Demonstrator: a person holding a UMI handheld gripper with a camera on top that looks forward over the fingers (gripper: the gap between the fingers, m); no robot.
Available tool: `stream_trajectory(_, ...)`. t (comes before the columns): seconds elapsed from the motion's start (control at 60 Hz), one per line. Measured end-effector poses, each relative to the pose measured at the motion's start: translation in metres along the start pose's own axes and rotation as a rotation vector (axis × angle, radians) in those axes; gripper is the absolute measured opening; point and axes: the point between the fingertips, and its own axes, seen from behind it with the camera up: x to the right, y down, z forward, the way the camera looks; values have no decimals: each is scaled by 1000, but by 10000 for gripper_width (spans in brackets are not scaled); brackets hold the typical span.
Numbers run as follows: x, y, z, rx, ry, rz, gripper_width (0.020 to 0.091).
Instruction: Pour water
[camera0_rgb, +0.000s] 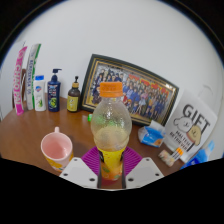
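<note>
A clear plastic bottle (111, 128) with an orange cap and yellow-orange liquid in its lower part stands upright between my fingers. My gripper (111, 164) is shut on the bottle's lower body, with the purple pads (92, 158) pressed against it on both sides. A pink cup (56, 149) stands on the wooden table (25, 135) to the left of the bottle, close to my left finger, with its mouth up. I cannot see whether the bottle's base touches the table.
A framed group photo (130, 92) leans on the wall behind the bottle. Tubes and small bottles (45, 92) stand at the back left. A white gift bag (188, 125) and blue packets (152, 134) lie to the right.
</note>
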Motion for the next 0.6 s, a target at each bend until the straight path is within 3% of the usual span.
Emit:
stream_trajectory(0.233,-9,51,38,-26,-50,213,271)
stream_trajectory(0.383,-5,52,38,36,-56,286,306)
stream_trajectory(0.517,-6,57,36,38,-68,299,475)
stream_trajectory(0.55,-7,63,36,7,-70,298,545)
stream_trajectory(0.6,-12,73,35,-42,-81,297,744)
